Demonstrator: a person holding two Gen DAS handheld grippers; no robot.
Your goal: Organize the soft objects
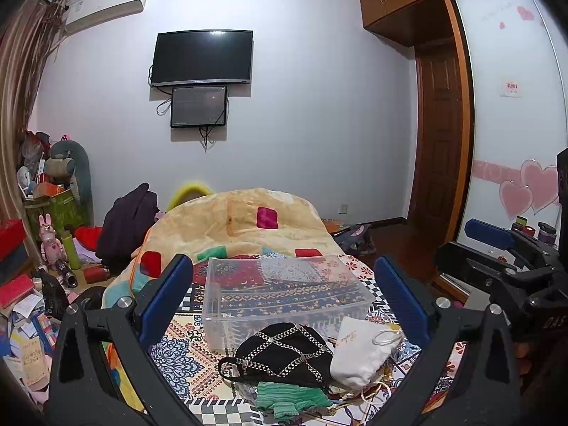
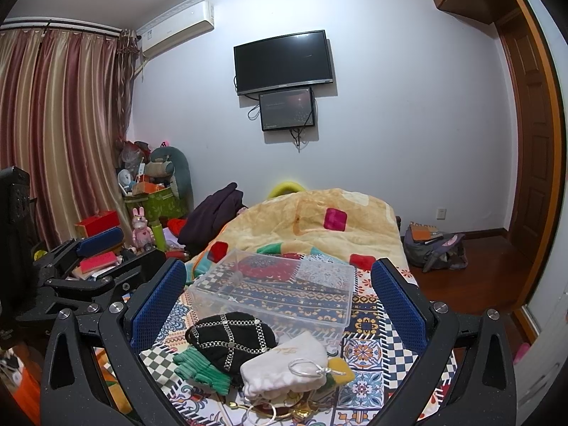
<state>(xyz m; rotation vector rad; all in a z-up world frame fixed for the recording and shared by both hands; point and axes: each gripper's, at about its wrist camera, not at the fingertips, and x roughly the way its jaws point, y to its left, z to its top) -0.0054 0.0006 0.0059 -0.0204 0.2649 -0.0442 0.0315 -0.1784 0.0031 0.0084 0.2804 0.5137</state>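
Showing one rectangular clear plastic box, one black chain-trimmed knit hat, one white drawstring pouch, green knit gloves; left gripper and right gripper both wide open, empty.

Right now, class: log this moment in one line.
left gripper: open | right gripper: open | box: empty | hat, pouch, glove: on bed

Both wrist cameras looking forward along own fingers, hovering low and close over patterned bedspread, facing far wall with TV. Left view sitting left, right view sitting right, each catching other gripper at frame edge. Both sharing clear box, black hat, white pouch.
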